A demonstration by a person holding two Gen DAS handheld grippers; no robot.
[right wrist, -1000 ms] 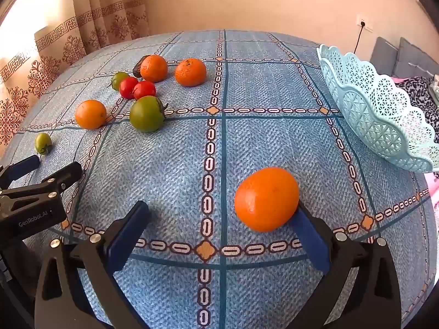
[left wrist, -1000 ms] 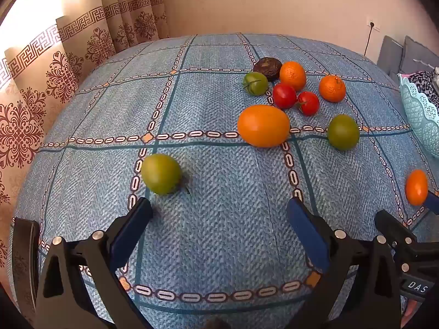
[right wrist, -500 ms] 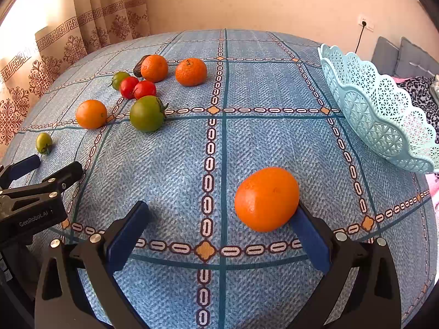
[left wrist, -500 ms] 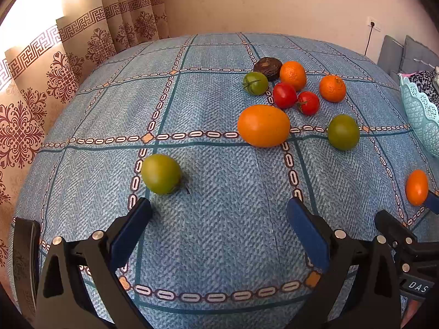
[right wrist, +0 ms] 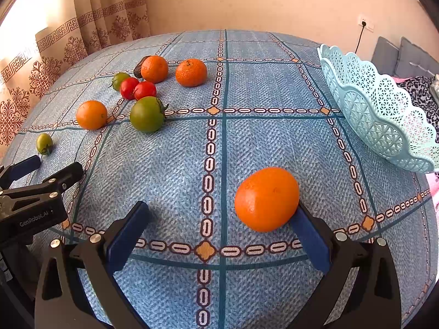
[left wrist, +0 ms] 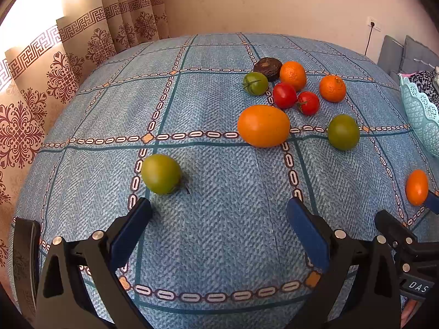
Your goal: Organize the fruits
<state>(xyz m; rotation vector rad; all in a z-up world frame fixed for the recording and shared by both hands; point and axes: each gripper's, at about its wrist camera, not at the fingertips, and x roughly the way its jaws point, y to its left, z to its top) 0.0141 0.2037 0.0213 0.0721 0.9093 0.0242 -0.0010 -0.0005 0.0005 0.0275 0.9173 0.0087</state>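
On the blue cloth [right wrist: 164,178], a dimpled orange [right wrist: 266,199] touches the wide right tongs [right wrist: 219,227]; left tongs [left wrist: 219,219] wide.

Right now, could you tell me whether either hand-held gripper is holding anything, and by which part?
Nothing is held. Both are open; the orange merely rests against the right hand-held gripper's right finger.

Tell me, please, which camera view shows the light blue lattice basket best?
The right wrist view shows the basket best: most of its scalloped rim and lattice wall are visible at the right of the blue tablecloth. The left wrist view catches only a sliver of the basket, cut off at the right edge.
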